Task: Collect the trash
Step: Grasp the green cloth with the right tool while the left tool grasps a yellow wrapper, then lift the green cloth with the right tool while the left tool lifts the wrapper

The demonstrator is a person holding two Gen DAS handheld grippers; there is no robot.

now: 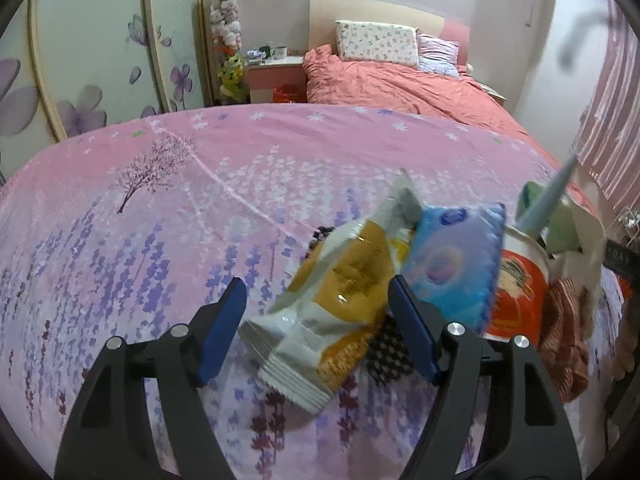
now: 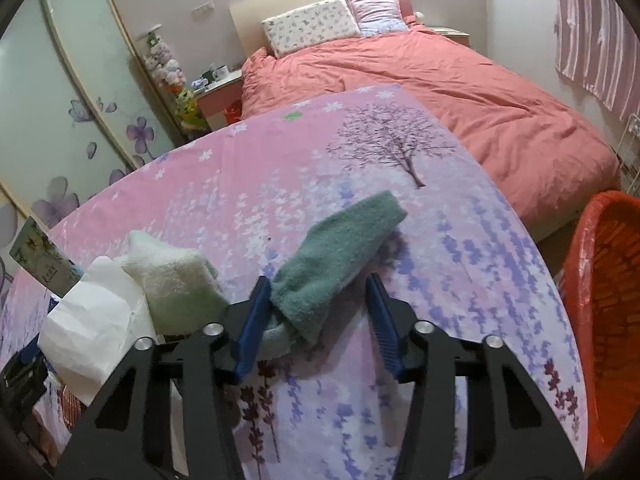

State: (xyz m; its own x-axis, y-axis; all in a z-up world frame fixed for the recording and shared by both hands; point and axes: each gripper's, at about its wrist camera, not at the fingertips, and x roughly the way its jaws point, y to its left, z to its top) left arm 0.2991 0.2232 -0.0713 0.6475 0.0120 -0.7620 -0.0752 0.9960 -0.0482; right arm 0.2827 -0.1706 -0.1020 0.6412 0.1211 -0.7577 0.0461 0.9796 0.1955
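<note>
Two claws stand unclamped — the left gripper [image 1: 316,330] wide around the yellow snack wrapper [image 1: 340,292] on the floral sheet [image 1: 160,208], the right gripper [image 2: 318,326] narrower, straddling the green cloth [image 2: 336,256] — so either slick wrapper or limp cloth might slip free.

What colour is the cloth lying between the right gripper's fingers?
Dull teal green, a fuzzy towel-like cloth; it shows best in the right wrist view.

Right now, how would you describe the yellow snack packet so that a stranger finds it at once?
On the pink flowered sheet, look between the left gripper fingers. The snack packet lies there, white and yellow with crimped ends; the wipes pack beside it is blue.
</note>
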